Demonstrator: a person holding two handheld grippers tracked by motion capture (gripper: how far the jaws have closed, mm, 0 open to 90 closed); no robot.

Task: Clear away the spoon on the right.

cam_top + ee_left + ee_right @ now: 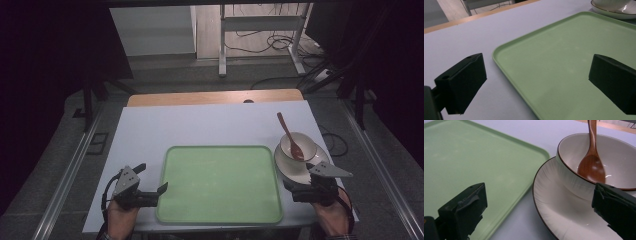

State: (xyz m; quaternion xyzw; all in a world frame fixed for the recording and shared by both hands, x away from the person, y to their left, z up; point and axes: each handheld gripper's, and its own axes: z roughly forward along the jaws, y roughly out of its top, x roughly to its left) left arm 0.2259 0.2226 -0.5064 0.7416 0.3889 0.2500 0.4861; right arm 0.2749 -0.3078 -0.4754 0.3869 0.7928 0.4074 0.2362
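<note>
Left gripper sits at the near-left corner of the white rectangular table, held by the person's left hand. Jaws spread wide, nothing between them. In the left gripper view 1 jaw hangs over bare table, the other over the tray, so the gripper straddles the tray's left rim.

Pale green rectangular plastic tray with rounded corners lies flat at the middle of the near edge, its near rim close to the table edge. Bare surface, nothing on it. Also seen in the left gripper view and right gripper view.

Shallow white ceramic plate with a thin dark rim sits just beside the tray's right rim, near the table's right edge; narrow strip of table between them in the right gripper view. Small white ceramic bowl with a dark rim stands on the plate's far half. Reddish-brown wooden spoon rests in the bowl, its scoop at the bottom, handle leaning over the far rim.

Right gripper is at the near-right corner, held by the right hand. Jaws wide apart, holding nothing: 1 over the tray's right rim, 1 over the plate's near edge. Cannot tell if either jaw touches.
</note>
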